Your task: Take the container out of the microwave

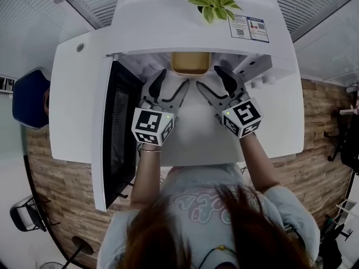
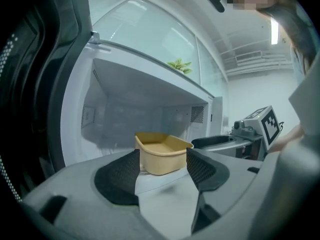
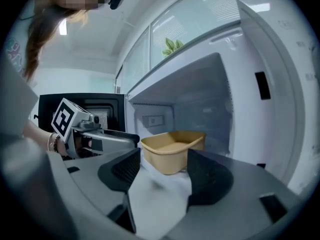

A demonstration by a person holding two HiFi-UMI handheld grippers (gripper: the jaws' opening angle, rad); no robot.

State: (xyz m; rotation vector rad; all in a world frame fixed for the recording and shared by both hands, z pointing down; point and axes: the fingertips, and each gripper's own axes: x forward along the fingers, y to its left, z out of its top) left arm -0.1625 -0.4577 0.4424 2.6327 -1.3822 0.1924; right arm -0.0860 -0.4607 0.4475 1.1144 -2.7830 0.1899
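A tan open-topped container [image 1: 190, 63] sits just inside the white microwave's [image 1: 168, 27] cavity, which stands open. My left gripper [image 1: 171, 82] and right gripper [image 1: 210, 78] are side by side in front of the opening, both open and empty. In the left gripper view the container [image 2: 162, 154] stands a short way beyond the spread jaws of that gripper [image 2: 162, 171]. The right gripper view likewise has the container [image 3: 172, 149] ahead of its open gripper [image 3: 162, 173], apart from the pads.
The microwave door [image 1: 115, 133] is swung open at the left, close beside my left gripper. A potted plant [image 1: 212, 1] stands on the microwave's top. A blue chair [image 1: 31, 97] is at far left. Wood floor surrounds the white counter [image 1: 73, 122].
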